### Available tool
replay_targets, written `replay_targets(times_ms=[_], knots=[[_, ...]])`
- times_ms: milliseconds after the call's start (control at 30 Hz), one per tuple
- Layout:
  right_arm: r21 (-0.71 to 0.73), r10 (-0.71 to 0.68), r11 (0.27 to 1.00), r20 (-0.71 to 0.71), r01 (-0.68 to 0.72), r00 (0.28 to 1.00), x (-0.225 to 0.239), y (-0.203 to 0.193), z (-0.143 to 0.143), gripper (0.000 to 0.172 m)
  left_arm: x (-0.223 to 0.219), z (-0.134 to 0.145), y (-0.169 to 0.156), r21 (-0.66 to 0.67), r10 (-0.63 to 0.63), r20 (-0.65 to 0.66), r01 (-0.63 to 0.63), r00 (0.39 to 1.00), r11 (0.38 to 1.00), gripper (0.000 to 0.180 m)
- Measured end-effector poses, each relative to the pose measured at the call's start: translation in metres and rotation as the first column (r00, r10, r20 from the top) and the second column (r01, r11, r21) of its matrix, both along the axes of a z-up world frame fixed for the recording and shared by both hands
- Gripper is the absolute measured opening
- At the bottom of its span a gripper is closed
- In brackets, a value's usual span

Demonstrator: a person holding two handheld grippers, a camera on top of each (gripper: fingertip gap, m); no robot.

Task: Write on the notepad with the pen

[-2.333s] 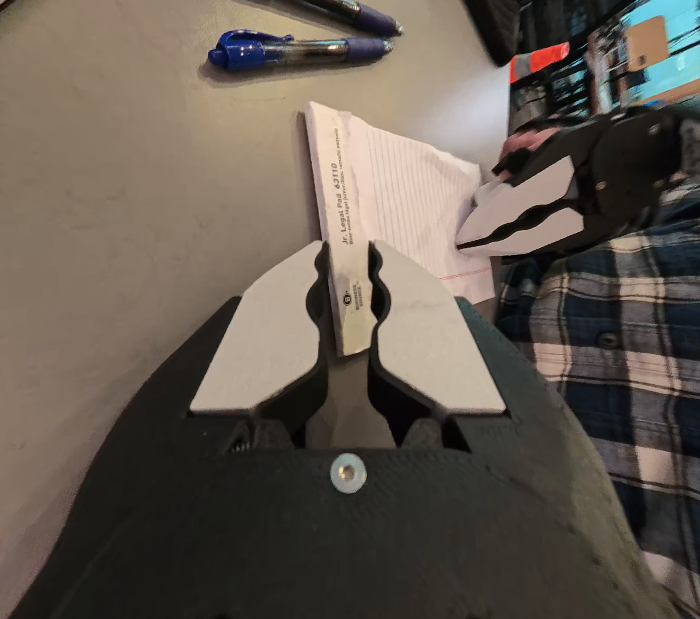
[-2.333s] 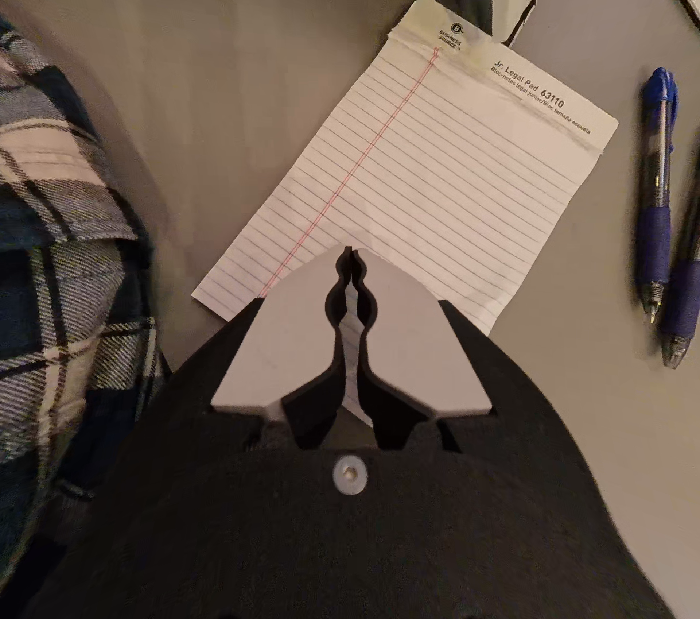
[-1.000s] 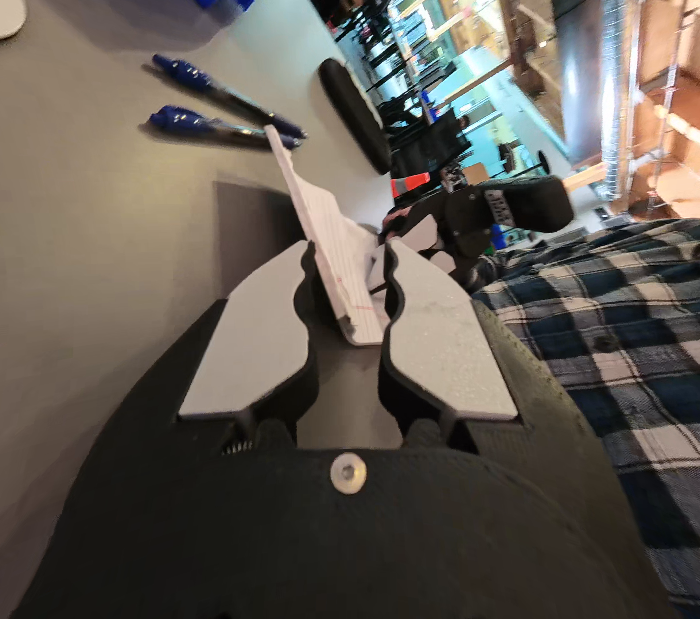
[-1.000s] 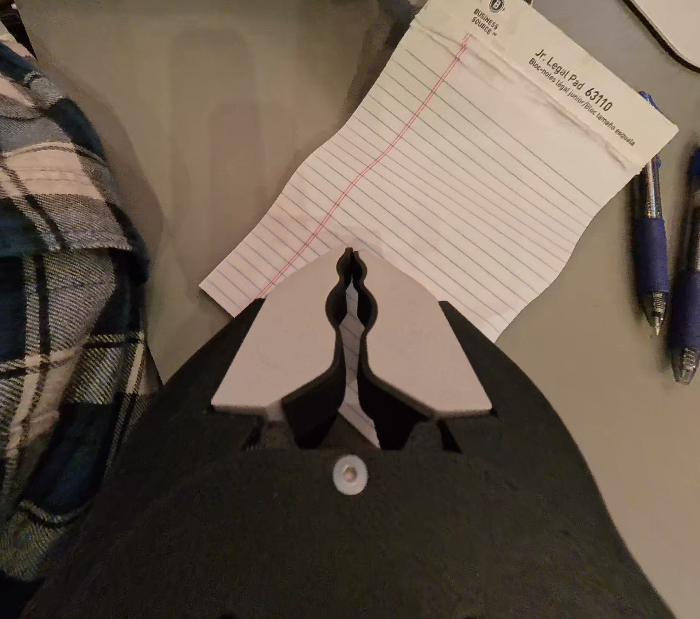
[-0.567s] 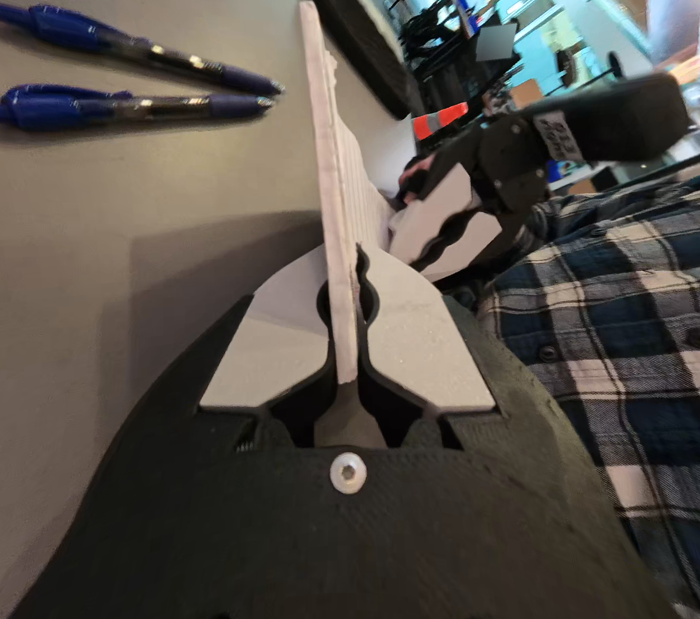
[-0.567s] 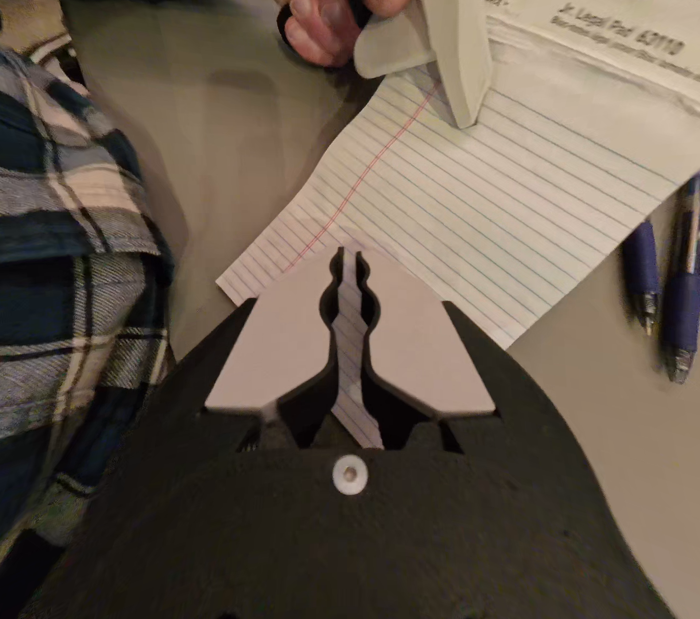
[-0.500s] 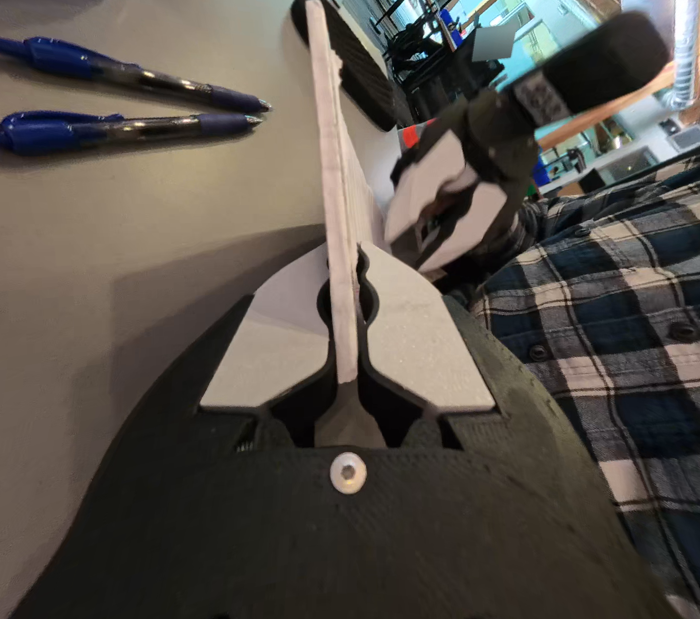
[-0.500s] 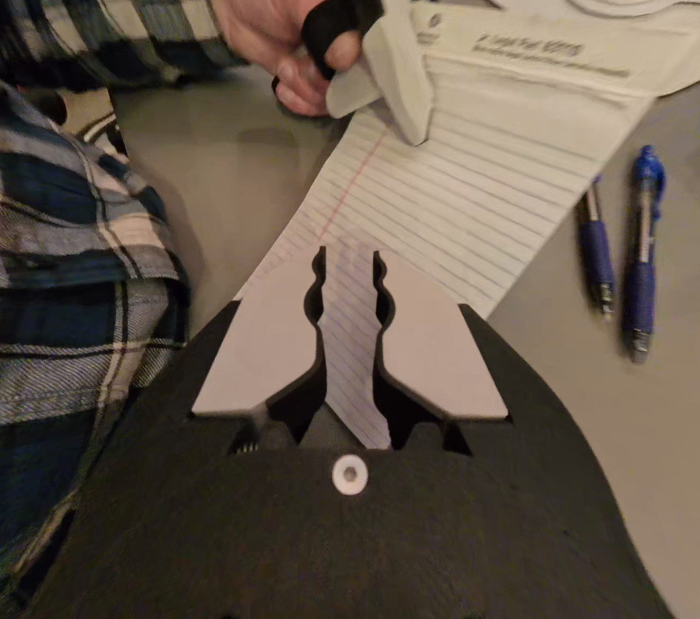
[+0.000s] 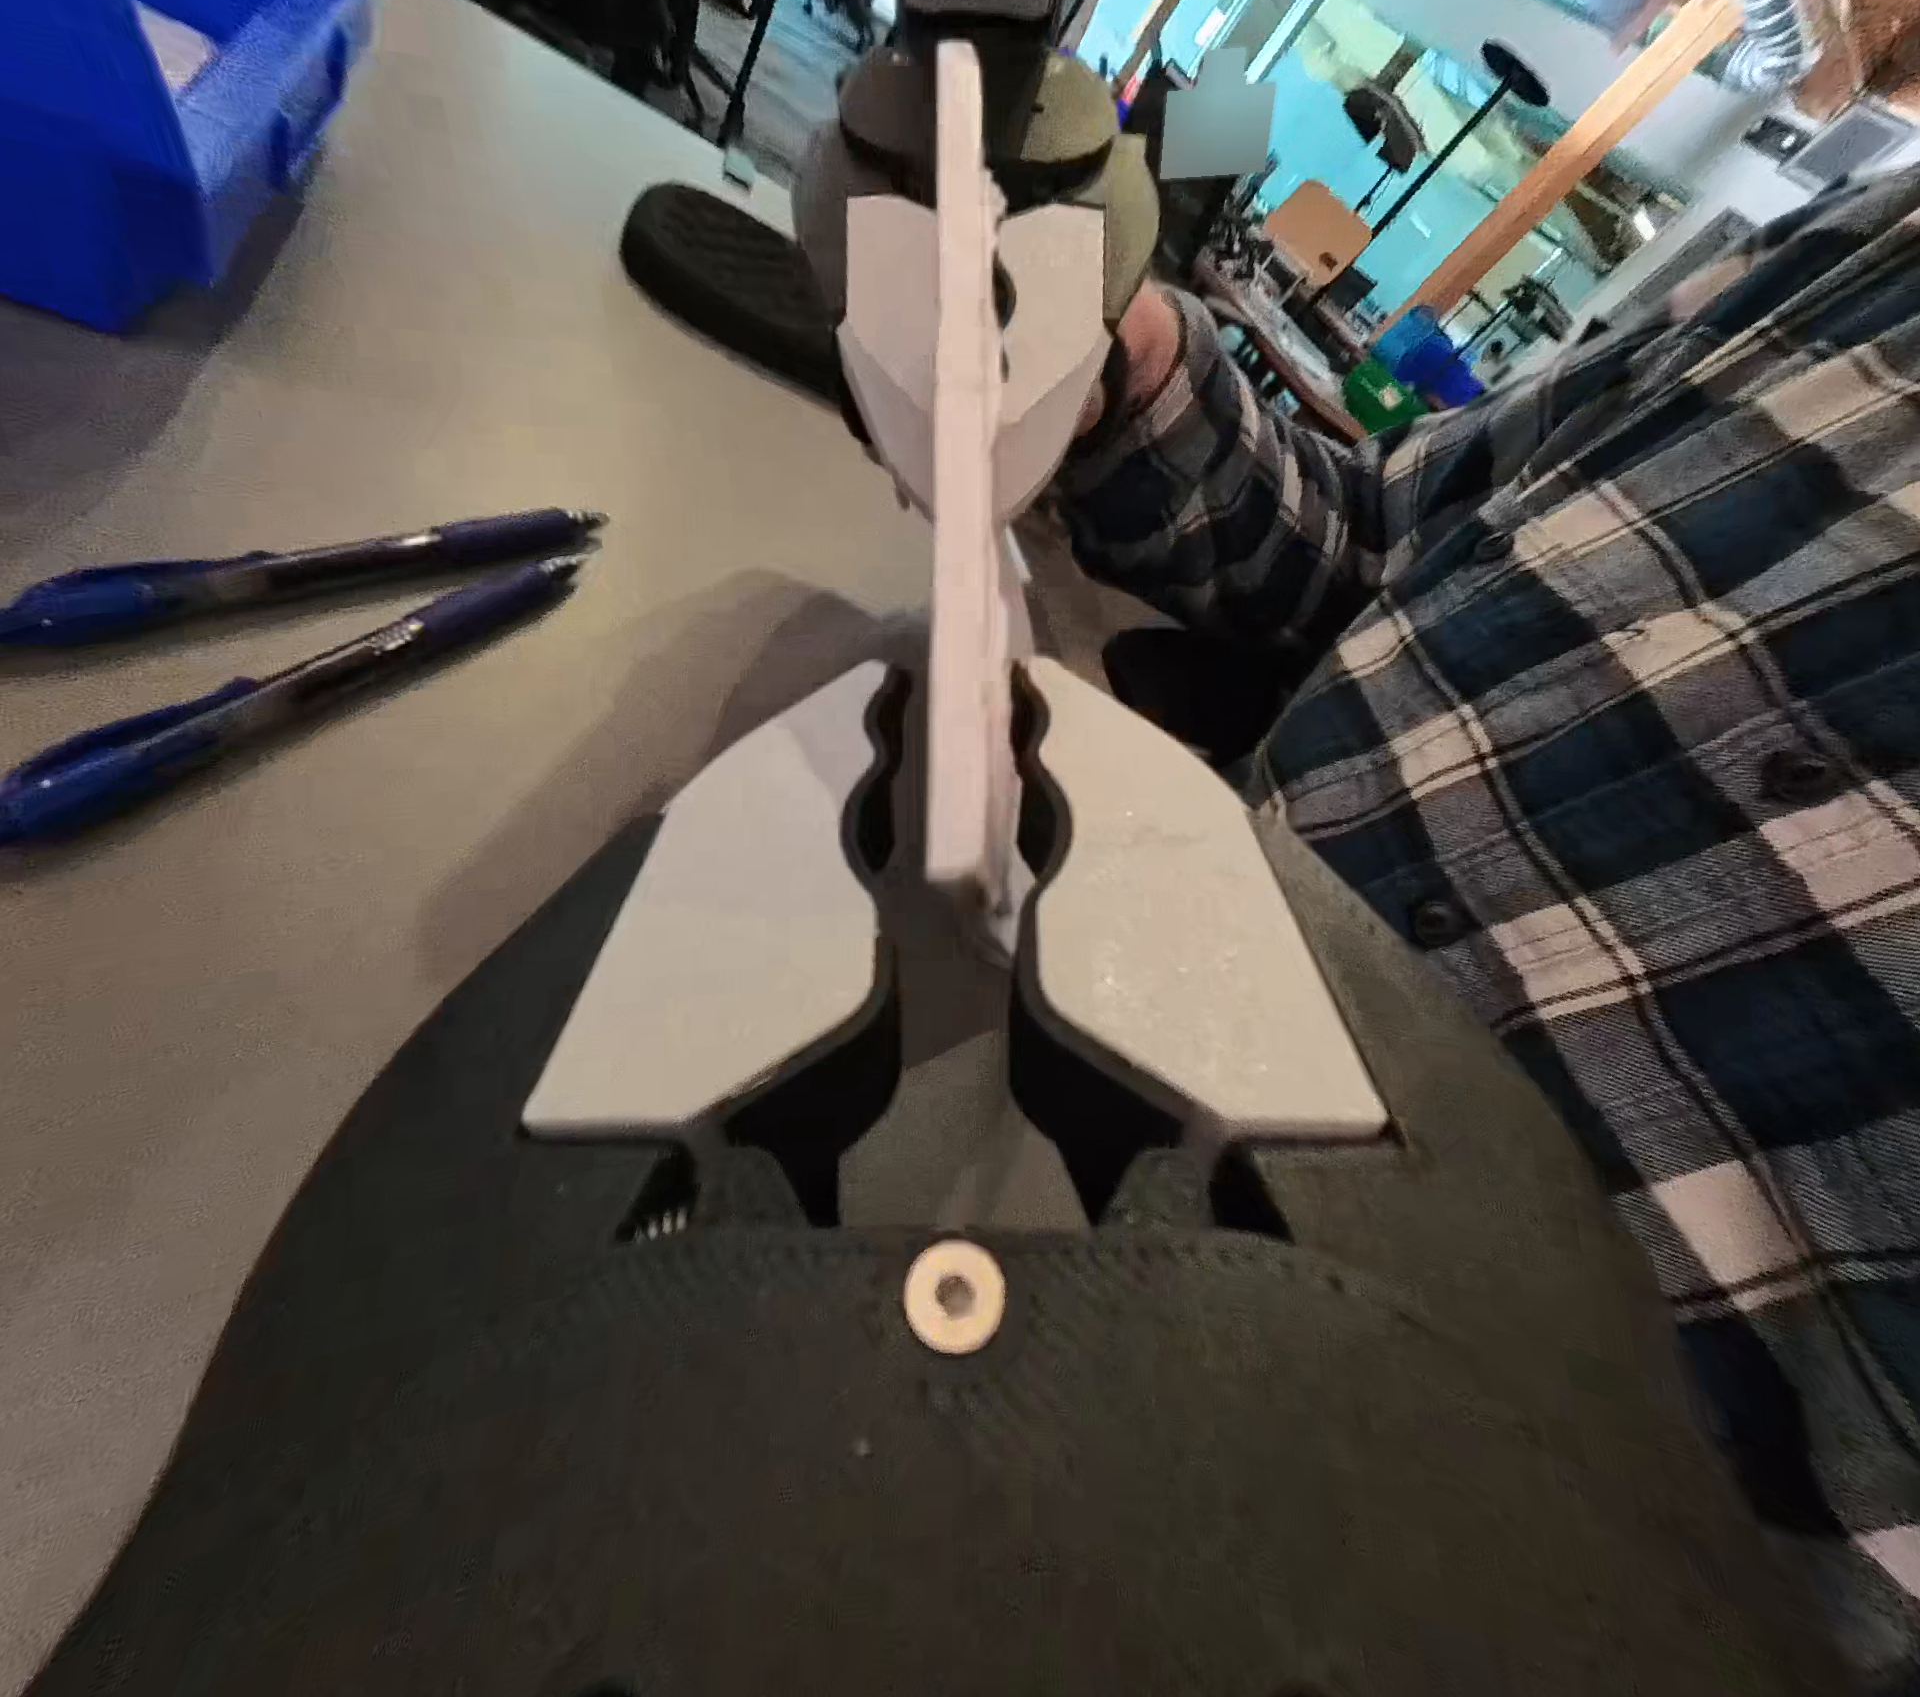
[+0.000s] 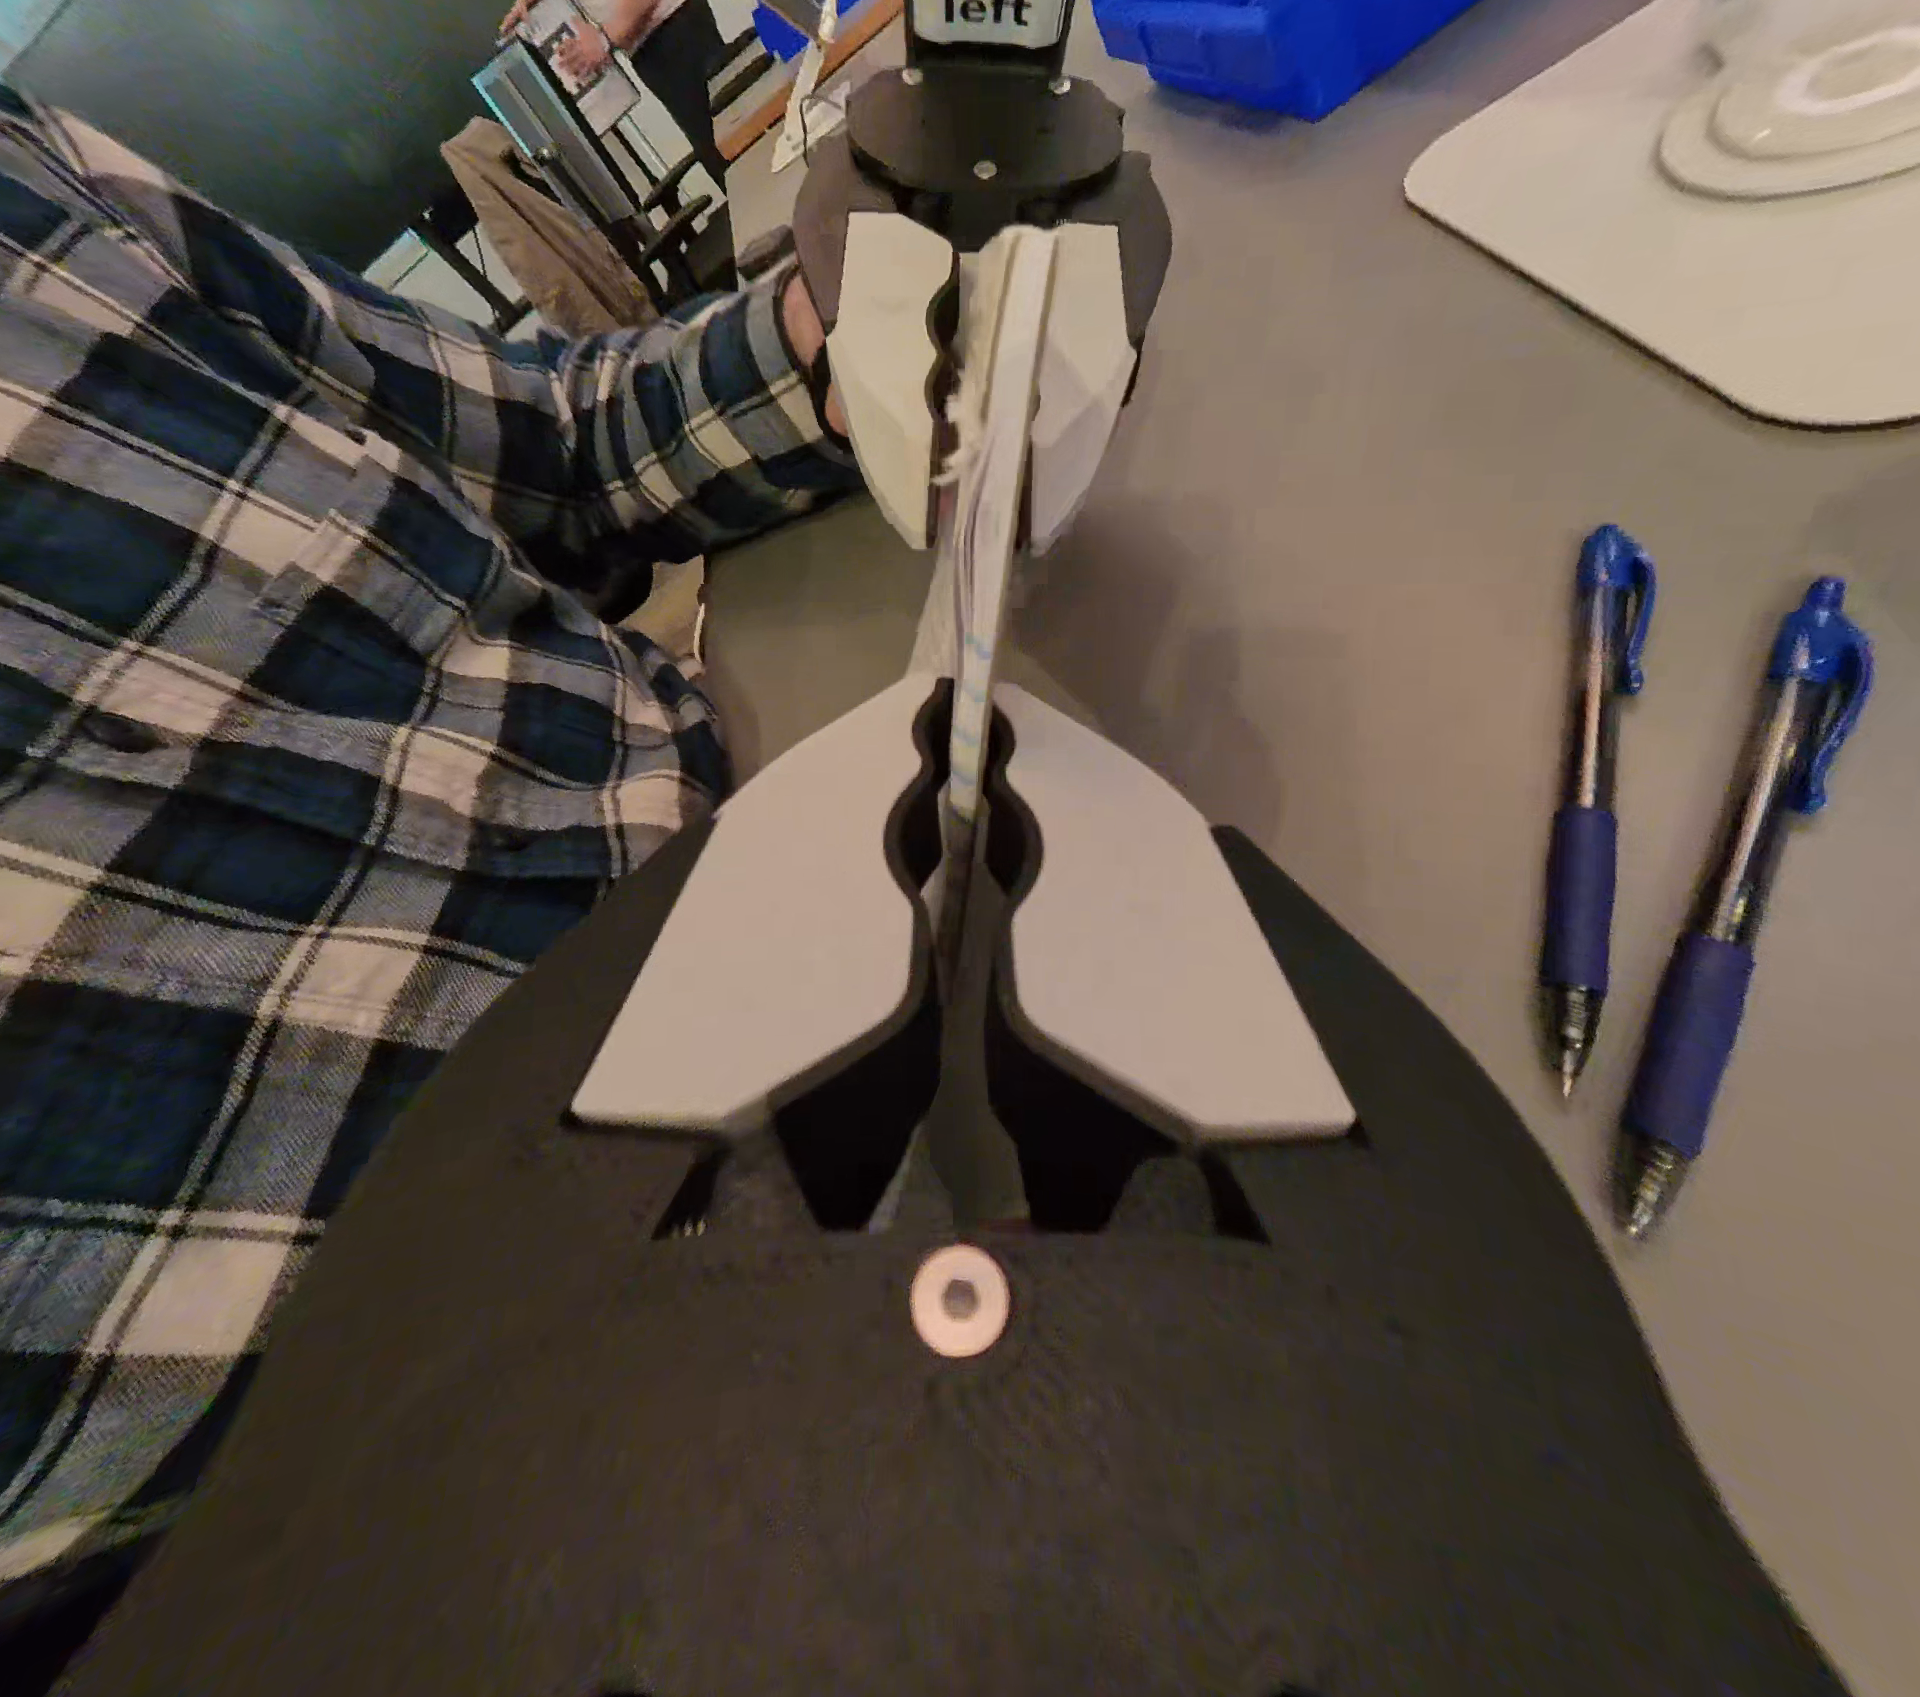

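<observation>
Two handheld grippers are facing each other above a grey table (image 10: 1351, 504), holding a white notepad (image 9: 961, 504) on edge between them. The left gripper (image 9: 958, 681) is standing slightly spread around the thick bound end of the notepad, with dark slivers of space showing beside each of its fingers (image 9: 769, 899). The right gripper (image 10: 966, 702) is pinching the thin edge of the pages, pads pressing close. Two blue pens (image 10: 1704, 868) are lying side by side on the table, apart from both grippers. A person's plaid sleeve (image 10: 312, 608) is reaching in alongside.
</observation>
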State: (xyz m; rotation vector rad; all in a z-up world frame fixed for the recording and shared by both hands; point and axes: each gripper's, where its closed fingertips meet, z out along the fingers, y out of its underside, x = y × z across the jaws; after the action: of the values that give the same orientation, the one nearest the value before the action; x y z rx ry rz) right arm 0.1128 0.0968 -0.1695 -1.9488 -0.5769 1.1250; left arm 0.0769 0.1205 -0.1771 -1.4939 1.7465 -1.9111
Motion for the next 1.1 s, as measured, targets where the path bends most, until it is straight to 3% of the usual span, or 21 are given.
replay_targets(times_ms=[100, 200, 267, 433, 567, 733, 1100], knots=[[0.037, -0.058, 0.998, 0.020, 0.057, 0.998, 0.026, 0.008, 0.024, 0.004, -0.003, 0.004, 0.024, 0.000, 0.064, 0.051, -0.064, 0.997, 0.998, 0.019], [0.084, -0.145, 0.987, 0.069, 0.139, 0.987, 0.064, 0.023, 0.052, 0.004, -0.004, -0.005, 0.045, -0.011, 0.129, 0.067, -0.128, 0.989, 0.992, 0.000], [0.113, -0.201, 0.975, 0.083, 0.191, 0.976, 0.094, 0.034, 0.075, 0.004, -0.001, -0.016, 0.054, -0.015, 0.169, 0.058, -0.168, 0.984, 0.986, 0.000], [0.154, -0.343, 0.934, 0.128, 0.323, 0.931, 0.173, 0.074, 0.118, 0.004, -0.001, -0.023, 0.060, 0.051, 0.199, 0.064, -0.202, 0.978, 0.978, 0.000], [0.158, -0.415, 0.906, 0.150, 0.392, 0.897, 0.213, 0.106, 0.133, 0.004, -0.002, -0.021, 0.062, 0.004, 0.194, 0.064, -0.195, 0.979, 0.981, 0.000], [0.105, -0.480, 0.877, 0.258, 0.470, 0.839, 0.259, 0.137, 0.120, 0.004, -0.002, -0.021, 0.061, -0.016, 0.178, 0.059, -0.177, 0.982, 0.984, 0.000], [-0.236, -0.370, 0.865, 0.296, 0.442, 0.881, 0.270, 0.182, 0.031, 0.004, -0.002, -0.022, 0.057, -0.015, 0.152, 0.053, -0.151, 0.987, 0.988, 0.000]])
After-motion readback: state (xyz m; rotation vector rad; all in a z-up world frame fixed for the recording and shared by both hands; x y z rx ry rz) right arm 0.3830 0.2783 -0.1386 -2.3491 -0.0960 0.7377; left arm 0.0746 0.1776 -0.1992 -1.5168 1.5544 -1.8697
